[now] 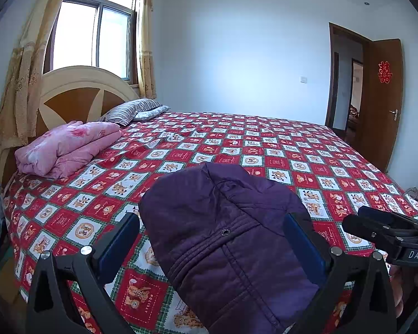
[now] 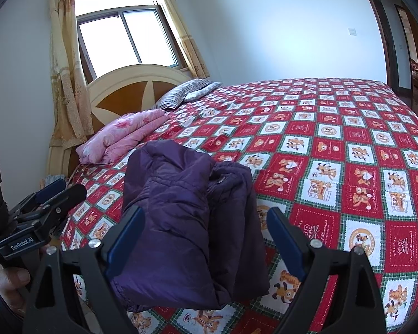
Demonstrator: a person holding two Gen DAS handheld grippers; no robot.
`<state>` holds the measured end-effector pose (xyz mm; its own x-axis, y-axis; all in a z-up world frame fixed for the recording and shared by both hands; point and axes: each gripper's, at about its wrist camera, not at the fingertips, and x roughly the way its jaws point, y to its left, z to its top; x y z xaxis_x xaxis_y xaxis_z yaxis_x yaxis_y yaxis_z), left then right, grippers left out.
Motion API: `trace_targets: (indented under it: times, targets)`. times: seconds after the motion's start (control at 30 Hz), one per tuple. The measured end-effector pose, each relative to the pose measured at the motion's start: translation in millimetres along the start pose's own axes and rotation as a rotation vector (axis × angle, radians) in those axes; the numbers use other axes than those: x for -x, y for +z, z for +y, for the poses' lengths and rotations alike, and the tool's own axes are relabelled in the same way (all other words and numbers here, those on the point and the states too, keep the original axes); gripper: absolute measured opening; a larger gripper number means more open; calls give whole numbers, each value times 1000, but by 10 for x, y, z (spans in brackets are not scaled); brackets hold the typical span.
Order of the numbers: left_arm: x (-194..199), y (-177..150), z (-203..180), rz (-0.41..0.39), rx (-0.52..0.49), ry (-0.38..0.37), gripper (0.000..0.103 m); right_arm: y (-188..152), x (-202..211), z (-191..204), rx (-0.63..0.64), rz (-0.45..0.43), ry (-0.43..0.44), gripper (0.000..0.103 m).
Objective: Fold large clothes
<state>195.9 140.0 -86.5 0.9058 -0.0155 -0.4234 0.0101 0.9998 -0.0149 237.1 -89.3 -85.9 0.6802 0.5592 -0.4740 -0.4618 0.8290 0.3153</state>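
Observation:
A dark purple padded jacket (image 1: 223, 222) lies folded in a compact bundle near the front edge of the bed, a snap button showing on its top layer. My left gripper (image 1: 211, 236) is open, its blue-padded fingers (image 1: 119, 239) either side of the bundle, with a gap on the left. In the right wrist view the same jacket (image 2: 181, 194) sits between the wide-open fingers of my right gripper (image 2: 206, 236), and bedspread shows between the jacket and the right finger (image 2: 287, 239). Each gripper also shows at the edge of the other's view, held by a hand.
The bed has a red, white and green checked cartoon bedspread (image 1: 292, 153). A folded pink quilt (image 1: 69, 150) and striped pillows (image 1: 136, 110) lie by the round headboard (image 1: 78, 89). A curtained window is behind, and an open wooden door (image 1: 381, 97) stands at the right.

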Motion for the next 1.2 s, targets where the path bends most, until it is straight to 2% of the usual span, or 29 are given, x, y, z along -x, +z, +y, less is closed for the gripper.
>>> trace_targets:
  times: [0.43,0.73,0.9,1.1,1.2]
  targets:
    - [-44,7,0,20,3,12,102,-4,-10,4,-2,1,1,91]
    - [-68,-17,-57,33,-36,52,102,-15,-28,18,-4,5,-1,92]
    - [-79,-15,-74,34,-54,54,102,-42,-31,31,-2,8,3,91]
    - [-82,-33,-47,26,-45,20,102,-51,-27,26,-3,10,2,91]
    - [-69,-38,-63,19,-56,31,102,-55,-24,25,-4,11,1,91]
